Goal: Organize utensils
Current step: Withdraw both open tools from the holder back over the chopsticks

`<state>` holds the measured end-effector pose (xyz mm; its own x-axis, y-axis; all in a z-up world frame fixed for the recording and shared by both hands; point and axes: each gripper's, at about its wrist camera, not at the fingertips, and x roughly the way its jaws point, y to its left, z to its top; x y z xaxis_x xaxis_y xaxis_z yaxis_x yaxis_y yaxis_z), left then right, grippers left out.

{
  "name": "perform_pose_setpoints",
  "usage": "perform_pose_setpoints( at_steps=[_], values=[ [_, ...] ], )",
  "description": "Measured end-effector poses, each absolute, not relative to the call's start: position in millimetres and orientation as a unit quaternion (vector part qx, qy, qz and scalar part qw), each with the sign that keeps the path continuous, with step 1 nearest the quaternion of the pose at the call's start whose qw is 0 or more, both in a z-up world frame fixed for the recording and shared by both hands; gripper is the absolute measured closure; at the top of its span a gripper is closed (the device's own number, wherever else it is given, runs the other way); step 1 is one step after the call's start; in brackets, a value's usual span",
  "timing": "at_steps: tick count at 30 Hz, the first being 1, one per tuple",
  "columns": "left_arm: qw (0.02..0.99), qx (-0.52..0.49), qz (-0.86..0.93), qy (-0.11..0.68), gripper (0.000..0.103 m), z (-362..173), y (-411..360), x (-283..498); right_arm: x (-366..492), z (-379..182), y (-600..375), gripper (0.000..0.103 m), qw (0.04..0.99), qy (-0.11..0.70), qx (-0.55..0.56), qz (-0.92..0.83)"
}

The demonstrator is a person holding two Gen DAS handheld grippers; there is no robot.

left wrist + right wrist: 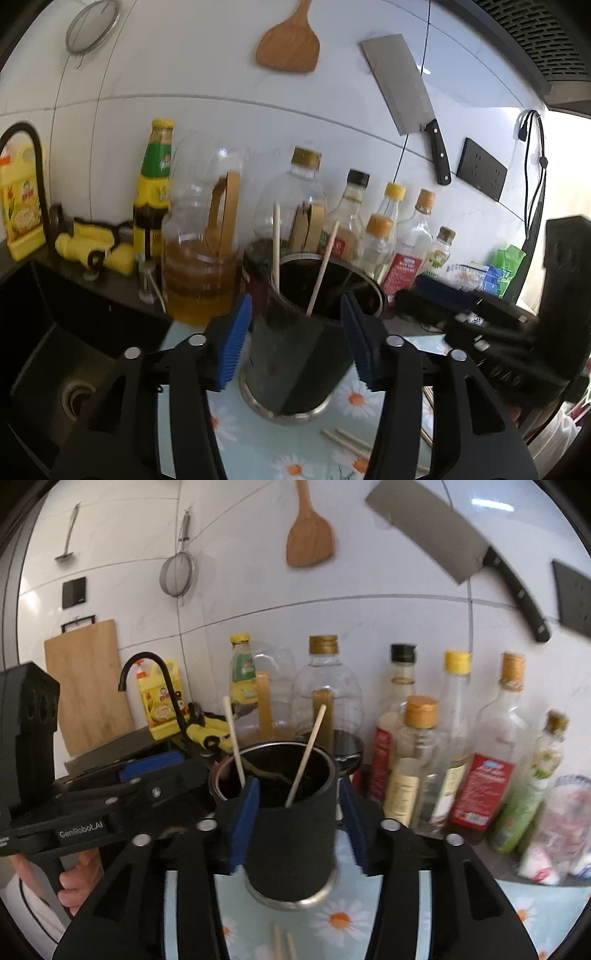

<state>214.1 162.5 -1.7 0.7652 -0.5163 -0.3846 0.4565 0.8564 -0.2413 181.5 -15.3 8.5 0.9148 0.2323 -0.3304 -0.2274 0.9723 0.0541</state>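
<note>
A black cylindrical utensil holder with a metal rim [295, 354] stands upright on the pale blue daisy-print mat [354, 400], in the lower centre of both views. Its long axis is vertical and its mouth opens upward.

Two pale wooden chopsticks stand inside it. The left chopstick [234, 738] rises near vertical with a slight lean to the upper left. The right chopstick [306, 757] leans toward the upper right. Both have their lower ends in the holder and their upper ends clear of the rim.

Loose wooden chopsticks [347, 441] lie flat on the mat at the bottom of the frame. At least two show in each view; the full count cannot be told.

The left gripper [295, 339] has its blue-padded fingers spread, one on each side of the holder. Whether the pads touch its wall cannot be told. The right gripper [297, 823] likewise straddles the holder with fingers spread; contact cannot be confirmed. Neither gripper pinches a chopstick.

In the right wrist view a hand [79, 880] grasps the left gripper's handle at lower left.

Behind the holder, a row of bottles [458, 738] lines the white tiled wall [221, 74]. One wooden spatula [290, 44] and one steel cleaver [402, 92] hang there.
</note>
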Motion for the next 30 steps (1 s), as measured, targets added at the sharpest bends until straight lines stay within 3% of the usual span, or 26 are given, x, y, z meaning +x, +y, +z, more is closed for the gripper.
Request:
perform_pose_setpoints(
  at_steps=[1, 3, 6, 12, 21, 30],
  values=[
    [0.935, -0.068, -0.258, 0.233, 0.047, -6, 161, 212, 177, 10, -18, 0.049, 0.979, 0.168, 0.005, 0.113],
    [0.933, -0.063, -0.254, 0.248, 0.044, -16, 156, 206, 168, 9, -28, 0.033, 0.980, 0.171, 0.011, 0.105],
    [0.929, -0.061, -0.247, 0.269, 0.037, -34, 148, 198, 157, 5, -44, 0.024, 0.978, 0.178, 0.025, 0.101],
    [0.916, -0.078, -0.231, 0.319, 0.028, -63, 126, 183, 149, -17, -85, 0.021, 0.969, 0.226, 0.044, 0.091],
    [0.897, -0.075, -0.160, 0.404, 0.027, -101, 92, 155, 147, -78, -141, 0.021, 0.941, 0.335, 0.033, 0.045],
    [0.893, -0.077, -0.082, 0.435, 0.027, -124, 74, 131, 134, -118, -176, 0.022, 0.917, 0.396, 0.007, 0.044]
  ],
)
